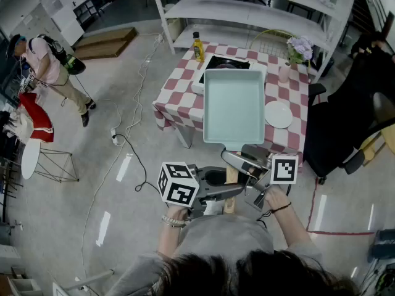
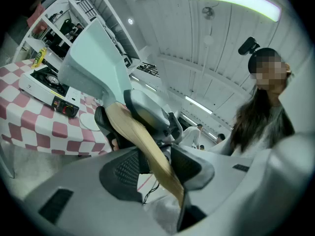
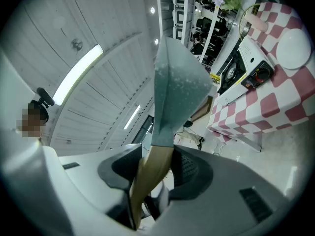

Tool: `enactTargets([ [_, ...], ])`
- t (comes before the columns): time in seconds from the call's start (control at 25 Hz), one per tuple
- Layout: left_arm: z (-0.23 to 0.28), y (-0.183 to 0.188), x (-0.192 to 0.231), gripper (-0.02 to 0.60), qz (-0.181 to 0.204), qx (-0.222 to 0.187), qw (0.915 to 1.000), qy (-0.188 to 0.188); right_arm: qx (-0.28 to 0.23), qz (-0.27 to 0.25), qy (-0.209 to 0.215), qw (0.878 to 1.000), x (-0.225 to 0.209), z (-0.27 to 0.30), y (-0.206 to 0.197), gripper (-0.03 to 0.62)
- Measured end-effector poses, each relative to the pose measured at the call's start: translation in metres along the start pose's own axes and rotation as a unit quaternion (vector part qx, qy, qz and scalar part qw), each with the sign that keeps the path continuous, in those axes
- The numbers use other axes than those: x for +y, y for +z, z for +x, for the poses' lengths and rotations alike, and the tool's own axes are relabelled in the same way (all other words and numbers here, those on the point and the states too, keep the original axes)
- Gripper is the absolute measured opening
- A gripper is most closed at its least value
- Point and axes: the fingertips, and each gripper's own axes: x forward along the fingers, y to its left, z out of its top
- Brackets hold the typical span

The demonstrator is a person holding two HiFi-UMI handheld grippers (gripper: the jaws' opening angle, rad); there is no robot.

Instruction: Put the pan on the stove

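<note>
L gripper (image 2: 156, 165) & R gripper (image 3: 153, 171) both clamp the pan's (image 1: 234, 106) wooden handle (image 2: 132, 131); the front-heavy pan could tip short of the stove (image 1: 227, 61).

Support surface: square table under a red-and-white checked cloth (image 1: 176, 97), standing on a grey concrete floor (image 1: 123, 227).

Items directly on the cloth, head view, clock positions from table centre:
- 12 o'clock: white portable gas stove with black burner (image 1: 223, 63).
- 11 o'clock: yellow bottle with dark cap (image 1: 197, 47), upright, just beside the stove.
- 2 o'clock: pink vase holding lilac flowers (image 1: 285, 73).
- 4 o'clock: white round plate (image 1: 278, 114).

On the floor, 9 o'clock of the table: loose white cable (image 1: 137, 85).
</note>
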Motion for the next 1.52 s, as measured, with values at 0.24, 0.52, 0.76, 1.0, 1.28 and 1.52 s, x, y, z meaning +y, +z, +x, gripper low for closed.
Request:
enactTargets([
  [0.24, -0.001, -0.001, -0.003, 0.192, -0.002, 0.001, 1.0000, 0.001, -0.003, 0.007, 0.000, 1.000, 0.002, -0.001, -0.001, 0.187],
  [0.52, 0.005, -0.004, -0.003, 0.193, -0.006, 0.001, 1.0000, 0.003, 0.000, 0.007, -0.001, 1.000, 0.001, -0.006, -0.003, 0.187],
  [0.76, 0.013, -0.005, -0.006, 0.193, -0.008, -0.001, 0.9999, 0.007, 0.005, 0.008, -0.003, 1.000, 0.001, -0.014, -0.003, 0.187],
  [1.0, 0.020, -0.006, -0.007, 0.193, -0.011, -0.009, 0.9998, 0.014, 0.009, 0.014, -0.002, 1.000, 0.000, -0.021, -0.003, 0.187],
  [1.28, 0.022, -0.003, -0.004, 0.192, -0.017, -0.014, 0.9995, 0.021, 0.013, 0.022, 0.005, 1.000, -0.001, -0.020, 0.000, 0.187],
  [1.52, 0.021, 0.002, 0.005, 0.193, -0.025, -0.013, 0.9994, 0.022, 0.011, 0.032, 0.002, 0.999, -0.009, -0.016, 0.006, 0.187],
])
